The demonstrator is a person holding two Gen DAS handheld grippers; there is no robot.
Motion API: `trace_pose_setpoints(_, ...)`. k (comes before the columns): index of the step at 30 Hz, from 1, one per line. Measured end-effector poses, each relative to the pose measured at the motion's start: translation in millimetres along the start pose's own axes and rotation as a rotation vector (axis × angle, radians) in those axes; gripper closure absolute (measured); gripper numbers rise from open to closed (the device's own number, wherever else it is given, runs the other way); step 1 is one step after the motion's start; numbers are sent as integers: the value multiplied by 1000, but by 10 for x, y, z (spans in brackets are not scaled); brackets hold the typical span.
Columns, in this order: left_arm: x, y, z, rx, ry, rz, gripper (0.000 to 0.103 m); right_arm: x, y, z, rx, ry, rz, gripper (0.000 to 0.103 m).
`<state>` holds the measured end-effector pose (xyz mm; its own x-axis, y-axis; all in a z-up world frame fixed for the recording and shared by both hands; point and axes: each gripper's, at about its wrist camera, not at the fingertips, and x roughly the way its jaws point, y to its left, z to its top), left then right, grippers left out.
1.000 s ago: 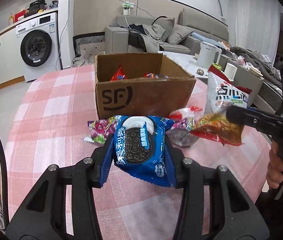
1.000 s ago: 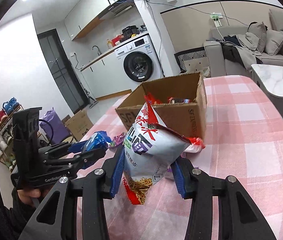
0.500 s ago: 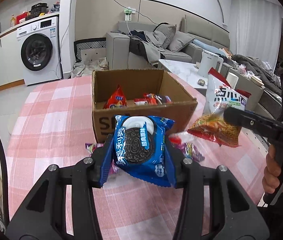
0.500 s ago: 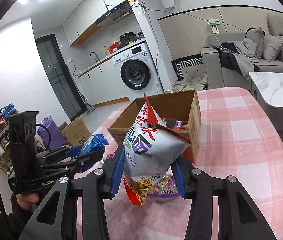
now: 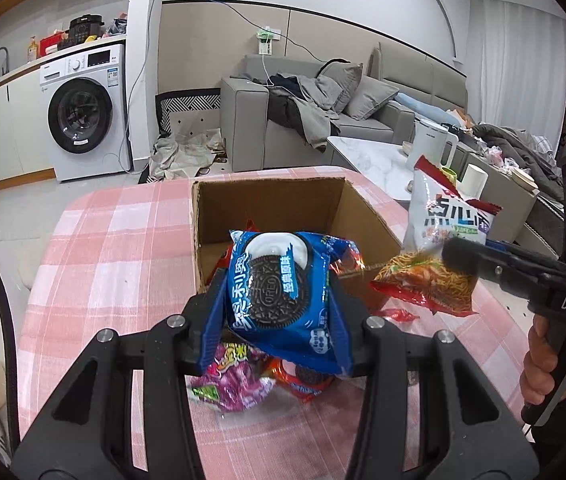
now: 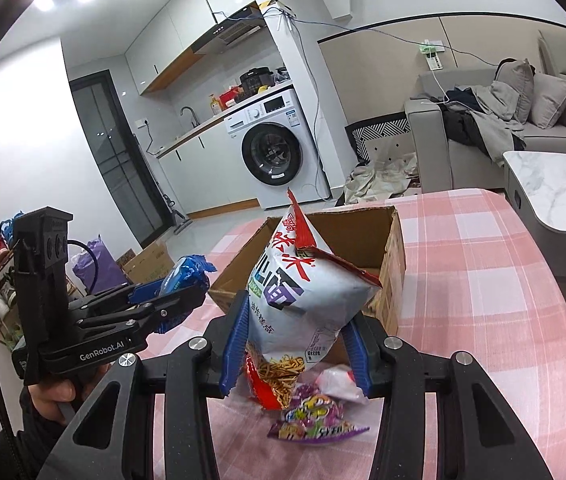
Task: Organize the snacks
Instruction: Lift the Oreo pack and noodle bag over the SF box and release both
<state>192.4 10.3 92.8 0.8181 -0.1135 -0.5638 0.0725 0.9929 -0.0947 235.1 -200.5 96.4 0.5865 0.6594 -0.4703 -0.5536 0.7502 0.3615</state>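
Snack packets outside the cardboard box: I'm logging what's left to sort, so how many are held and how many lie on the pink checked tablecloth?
Held in jaws: 2 (blue Oreo packet, white-and-red noodle snack bag)
Lying on cloth: at least 3 (purple candy packet, red Oreo packet, white-and-red wrapper)
Total: at least 5

The left wrist view looks forward and slightly down from just behind the left gripper [image 5: 279, 304], close above an open brown cardboard box [image 5: 367, 204] on a pink-and-white checked tablecloth [image 5: 123, 248]. The right wrist view faces the same box [image 6: 393, 248] from its right-hand corner, equally near, behind the right gripper [image 6: 295, 344]. Each view shows the other gripper, plus a white front-loading washing machine [image 5: 83, 112] beyond.
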Motion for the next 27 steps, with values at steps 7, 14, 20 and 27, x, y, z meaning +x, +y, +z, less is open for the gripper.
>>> trace_pose_setpoints(7, 121, 0, 119, 4, -12, 33, 61, 163, -45, 166, -1, 3, -8, 58)
trace_pose_setpoints(14, 311, -7, 236, 11, -13, 52, 61, 317, -93, 294, 9, -8, -14, 58)
trace_pose_setpoints(20, 484, -15, 311, 22, -16, 82, 61, 443, -115, 370, 18, -7, -21, 58)
trace_pose_setpoints(27, 677, 26, 362, 22, -4, 100, 61, 609, -179, 421, 16, 12, -40, 58)
